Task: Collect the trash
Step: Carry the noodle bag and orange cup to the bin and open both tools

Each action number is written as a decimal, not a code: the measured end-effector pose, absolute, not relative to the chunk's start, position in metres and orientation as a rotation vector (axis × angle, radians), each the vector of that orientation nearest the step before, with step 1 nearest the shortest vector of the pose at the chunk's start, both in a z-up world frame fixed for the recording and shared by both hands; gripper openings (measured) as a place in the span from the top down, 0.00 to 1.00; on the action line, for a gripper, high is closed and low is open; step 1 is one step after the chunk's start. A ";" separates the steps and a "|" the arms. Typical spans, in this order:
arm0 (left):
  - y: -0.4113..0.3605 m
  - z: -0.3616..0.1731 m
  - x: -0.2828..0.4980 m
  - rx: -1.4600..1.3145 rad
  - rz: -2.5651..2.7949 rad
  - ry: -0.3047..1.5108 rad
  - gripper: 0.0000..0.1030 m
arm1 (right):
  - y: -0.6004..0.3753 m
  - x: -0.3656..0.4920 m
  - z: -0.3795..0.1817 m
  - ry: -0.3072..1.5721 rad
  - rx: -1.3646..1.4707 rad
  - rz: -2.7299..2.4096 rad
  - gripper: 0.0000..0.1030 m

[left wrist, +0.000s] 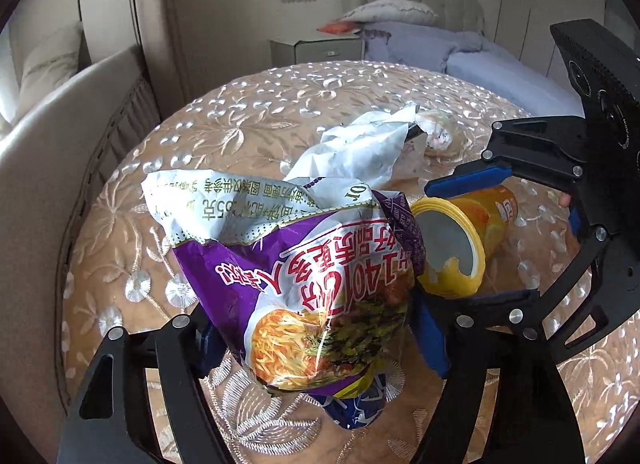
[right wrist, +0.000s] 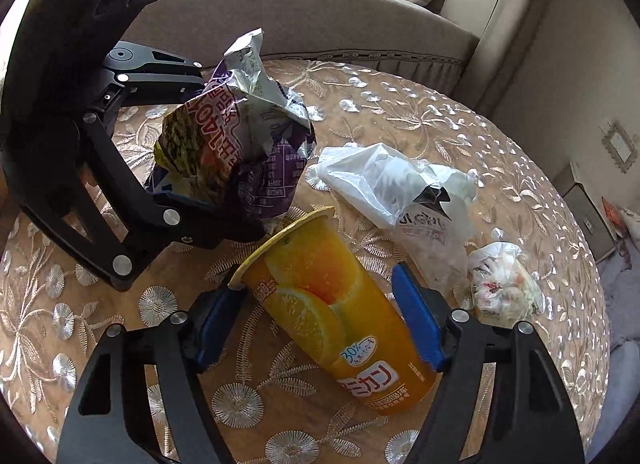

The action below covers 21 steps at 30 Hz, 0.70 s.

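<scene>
We see the orange cup (right wrist: 340, 316) lying on its side on the round table (right wrist: 500, 144), rim toward 11 o'clock in the right wrist view, base toward 5. Its mouth looks empty in the left wrist view, with a torn foil edge on the rim. The right gripper (right wrist: 320, 324) straddles it: the left pad touches the cup just under the rim, the right pad sits just beside the wall, and we cannot tell if it presses.

At 11 o'clock from the cup, the noodle bag (left wrist: 304, 284) stands crumpled and torn open at the top; what is in it we cannot see. The left gripper (left wrist: 320, 340) has it between its blue pads, both pads against the bag's lower part, so we call it gripped.

At 1 o'clock from the cup lies a white plastic bag (right wrist: 384, 180), flat and crumpled. At 3 o'clock sits a tissue wad (right wrist: 504, 284), near the table's edge.

Around the table: a curved sofa back (right wrist: 320, 16) at 12 o'clock in the right view, and a bed (left wrist: 460, 52) at 1 o'clock in the left view.
</scene>
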<state>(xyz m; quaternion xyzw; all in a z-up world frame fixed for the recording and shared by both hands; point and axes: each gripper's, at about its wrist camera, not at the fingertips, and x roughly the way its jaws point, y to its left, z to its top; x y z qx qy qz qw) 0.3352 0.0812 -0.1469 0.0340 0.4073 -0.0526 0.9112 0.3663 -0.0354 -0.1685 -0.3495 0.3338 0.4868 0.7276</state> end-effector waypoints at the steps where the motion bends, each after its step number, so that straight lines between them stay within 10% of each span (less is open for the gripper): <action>1: 0.078 -0.146 0.332 0.086 -0.087 0.828 0.33 | -0.038 0.363 -0.166 0.730 -0.764 1.061 0.35; 21: -0.049 -0.105 0.169 0.095 -0.272 0.686 0.32 | -0.200 0.201 -0.111 0.682 -0.554 0.911 0.43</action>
